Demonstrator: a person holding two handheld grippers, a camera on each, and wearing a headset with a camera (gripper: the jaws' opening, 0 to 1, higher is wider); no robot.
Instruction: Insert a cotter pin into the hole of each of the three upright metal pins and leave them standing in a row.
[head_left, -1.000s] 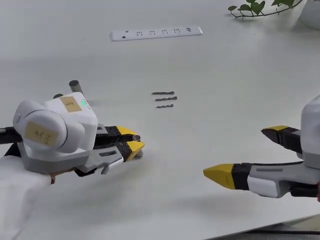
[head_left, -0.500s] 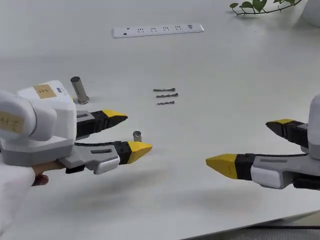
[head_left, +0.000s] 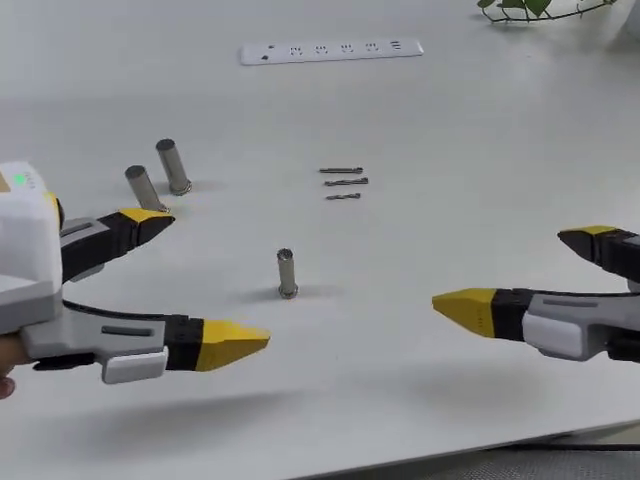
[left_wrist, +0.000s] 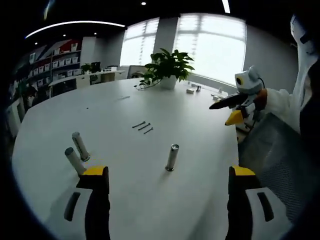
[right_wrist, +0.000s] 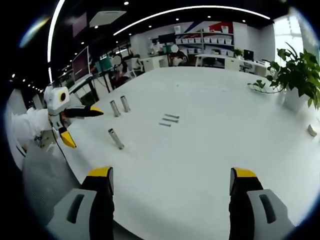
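The left tongs (head_left: 215, 278) and right tongs (head_left: 498, 268) both gape wide over the bench (head_left: 450, 150), holding nothing. Just beyond, between them, one metal pin (head_left: 287, 273) stands alone. Farther off, two more pins (head_left: 173, 166) stand at left, well apart from three loose cotter pins (head_left: 342, 183).

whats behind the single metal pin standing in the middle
Past the single pin, farther from the person, three cotter pins lie side by side on the table, with a power strip beyond. The thin pin covers only a sliver of table.
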